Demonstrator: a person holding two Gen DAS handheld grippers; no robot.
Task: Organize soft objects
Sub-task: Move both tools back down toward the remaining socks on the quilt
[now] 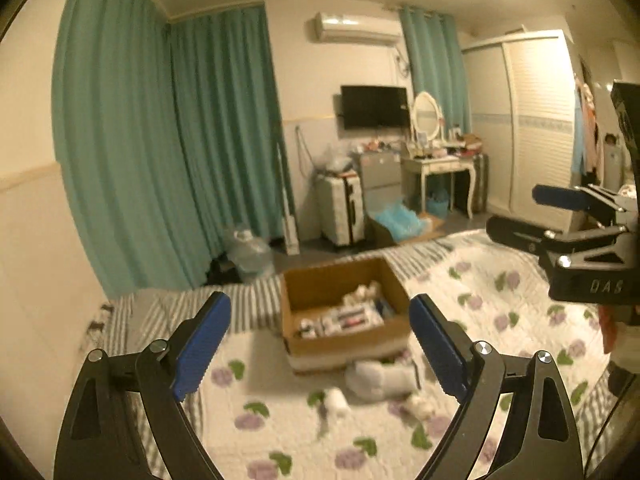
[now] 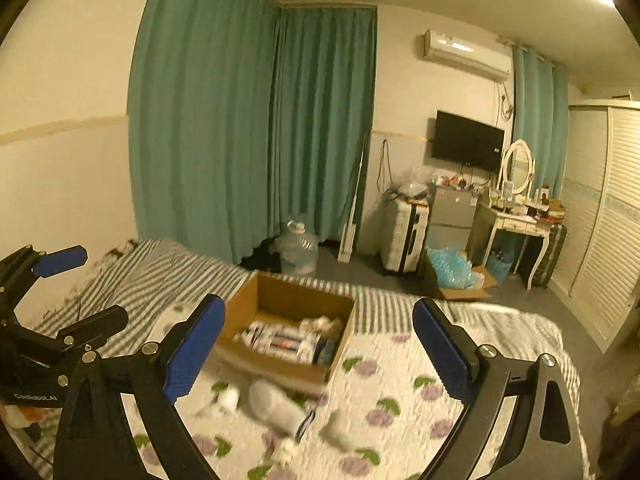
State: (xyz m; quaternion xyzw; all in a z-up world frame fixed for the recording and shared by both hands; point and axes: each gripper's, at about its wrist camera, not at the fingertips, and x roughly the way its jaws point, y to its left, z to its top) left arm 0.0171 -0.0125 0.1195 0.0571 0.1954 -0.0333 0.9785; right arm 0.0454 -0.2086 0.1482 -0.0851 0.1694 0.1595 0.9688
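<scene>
An open cardboard box (image 1: 340,304) sits on the bed, holding several soft items; it also shows in the right wrist view (image 2: 286,328). In front of it on the floral quilt lie a grey-white plush toy (image 1: 378,378) (image 2: 276,402) and small white soft pieces (image 1: 336,400) (image 2: 228,400). My left gripper (image 1: 320,348) is open and empty, held above the quilt short of the toys. My right gripper (image 2: 318,348) is open and empty, also above the quilt. Each gripper shows at the edge of the other's view, the right one (image 1: 520,216) and the left one (image 2: 76,288).
The floral quilt (image 1: 500,300) lies over a striped sheet (image 2: 140,272). Beyond the bed are teal curtains (image 1: 160,140), a water jug (image 2: 298,250), a suitcase (image 1: 342,210), a dressing table (image 1: 440,168) and a wardrobe (image 2: 600,220).
</scene>
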